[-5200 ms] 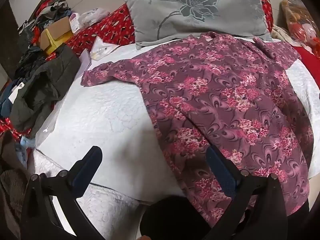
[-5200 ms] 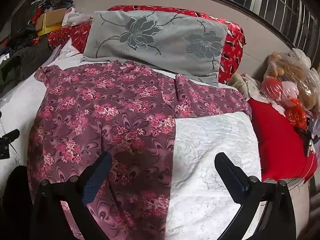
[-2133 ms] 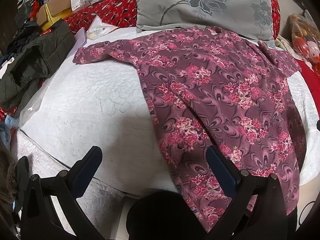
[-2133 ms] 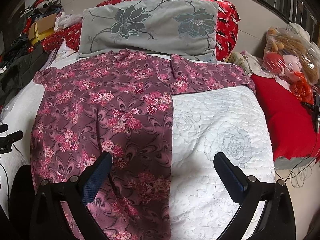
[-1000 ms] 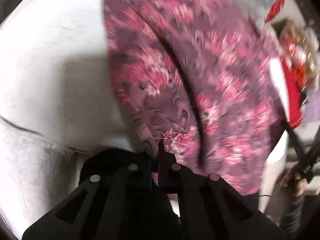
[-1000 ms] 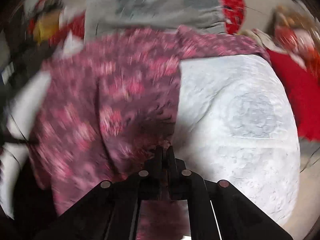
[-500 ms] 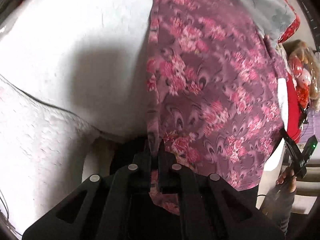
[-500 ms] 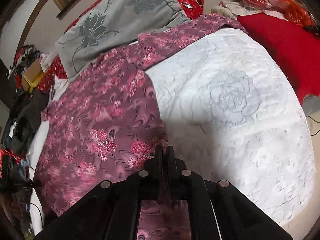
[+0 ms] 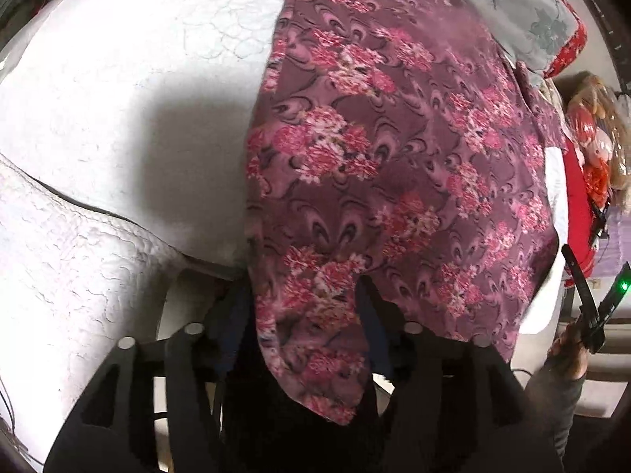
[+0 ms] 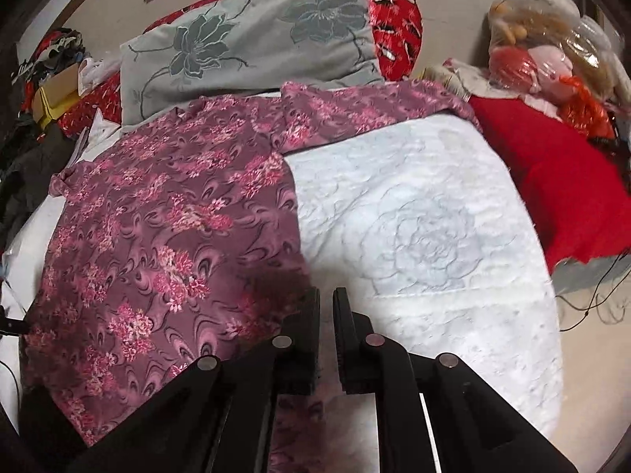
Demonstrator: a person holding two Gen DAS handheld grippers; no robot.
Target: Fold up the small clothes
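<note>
Left wrist view shows my left gripper point(image 9: 301, 315) low at the near edge of the bed point(image 9: 118, 90), its jaws spread, with a hem corner of the floral top point(image 9: 394, 149) draped loose between them and hanging over the edge. Nothing is pinched on that side.

On the right wrist camera, my right gripper point(image 10: 325, 303) sits at the garment's other hem edge, where fabric meets the white quilt point(image 10: 426, 220). Its jaws are nearly together with a thin gap showing; I cannot tell whether any cloth is caught between them.

The top lies spread flat on the bed, collar toward the grey pillow point(image 10: 252, 39), one sleeve reaching toward the red cushion point(image 10: 552, 165).

My worry, judging from this: the hem overhangs the bed, so with neither side clearly gripping, its weight could drag the bottom off and skew the layout. If I lift with only one corner held, the fold would come up crooked. The slick-looking fabric may also slip from a shallow bite.
</note>
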